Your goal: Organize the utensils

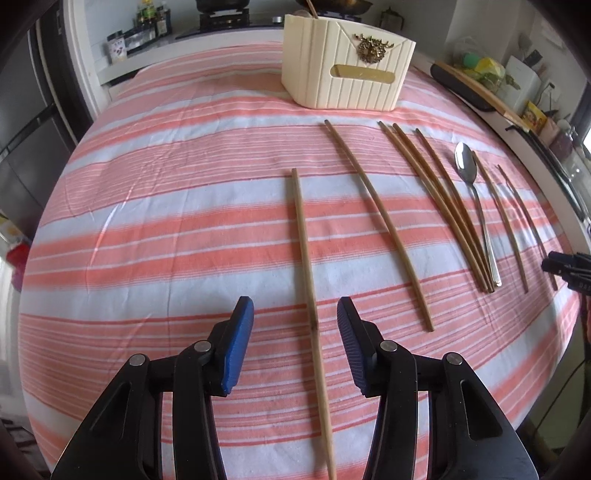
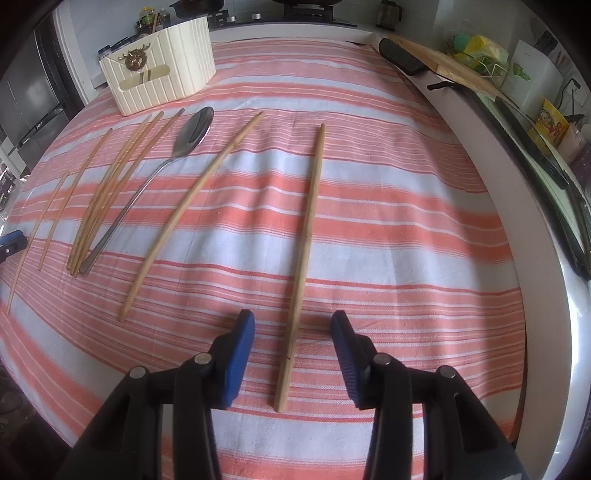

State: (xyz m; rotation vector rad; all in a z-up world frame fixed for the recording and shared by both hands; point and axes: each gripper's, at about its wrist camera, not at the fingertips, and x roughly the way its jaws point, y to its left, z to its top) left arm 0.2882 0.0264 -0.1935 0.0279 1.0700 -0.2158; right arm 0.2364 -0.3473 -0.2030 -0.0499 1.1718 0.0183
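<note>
Several wooden chopsticks and a metal spoon (image 1: 469,173) lie on a pink-and-white striped cloth. My left gripper (image 1: 295,310) is open, its blue pads either side of the leftmost chopstick (image 1: 304,243), low over it. My right gripper (image 2: 292,321) is open, its pads either side of the rightmost chopstick (image 2: 308,236). The spoon (image 2: 184,144) and a bundle of chopsticks (image 2: 110,192) lie to its left. A cream ribbed holder (image 1: 343,70) stands at the far side of the cloth; it also shows in the right wrist view (image 2: 162,66).
The table's white rim (image 2: 517,221) runs along the right, with a cutting board (image 2: 443,62), bags and boxes beyond. A stove and bottles (image 1: 151,18) stand behind the holder. The other gripper's tip (image 1: 569,266) shows at the right edge.
</note>
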